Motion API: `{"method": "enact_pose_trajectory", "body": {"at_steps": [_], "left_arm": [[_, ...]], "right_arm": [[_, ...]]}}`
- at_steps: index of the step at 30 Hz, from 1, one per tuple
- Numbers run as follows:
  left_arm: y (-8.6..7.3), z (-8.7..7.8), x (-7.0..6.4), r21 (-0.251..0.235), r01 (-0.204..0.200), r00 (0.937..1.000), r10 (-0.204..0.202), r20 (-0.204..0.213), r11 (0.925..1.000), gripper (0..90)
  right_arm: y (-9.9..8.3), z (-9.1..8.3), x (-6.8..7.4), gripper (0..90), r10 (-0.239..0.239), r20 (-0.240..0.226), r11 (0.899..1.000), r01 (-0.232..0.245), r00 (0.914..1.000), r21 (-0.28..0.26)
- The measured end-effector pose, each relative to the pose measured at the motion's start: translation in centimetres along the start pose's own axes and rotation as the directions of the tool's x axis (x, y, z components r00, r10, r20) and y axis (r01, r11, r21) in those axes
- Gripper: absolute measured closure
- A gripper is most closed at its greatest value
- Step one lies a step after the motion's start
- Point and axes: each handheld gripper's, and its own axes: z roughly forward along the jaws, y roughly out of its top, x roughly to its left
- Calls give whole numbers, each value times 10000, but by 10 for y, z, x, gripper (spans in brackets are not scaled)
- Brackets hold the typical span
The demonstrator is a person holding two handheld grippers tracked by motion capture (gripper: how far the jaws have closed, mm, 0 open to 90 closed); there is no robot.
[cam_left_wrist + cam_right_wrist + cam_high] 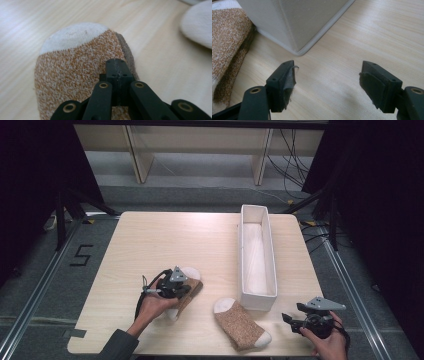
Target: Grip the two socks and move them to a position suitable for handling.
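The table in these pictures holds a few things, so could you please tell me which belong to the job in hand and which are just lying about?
In the job:
- left gripper, jaws closed over the left sock
- right sock, loose on the table
- white bin, probably the socks' destination
- right gripper, open, waiting by the bin

Lying about:
- cables on the floor beyond the table
- wooden frame behind
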Motion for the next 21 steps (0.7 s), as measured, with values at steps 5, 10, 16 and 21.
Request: {"method": "enact_pose_trajectory", "body": {"at_steps": [5,10,16,21], "left_arm": [[0,2,20,2,507,9977,-507,-454,9987,895],[-6,-3,39,-101,1015,9923,-1019,-706,9948,895],[4,-15,49,-632,1466,9849,-1516,-836,9872,807],[21,-10,67,-348,2138,9719,-2162,-933,9762,661]], "right_arm": [[0,0,0,289,-25,56,10000,25,10000,3],[0,0,0,289,127,-6,9998,-127,9999,130],[-1,0,-1,289,-6,17,10000,6,10000,89],[-1,1,-1,289,-48,-14,10000,48,10000,-5]]}}
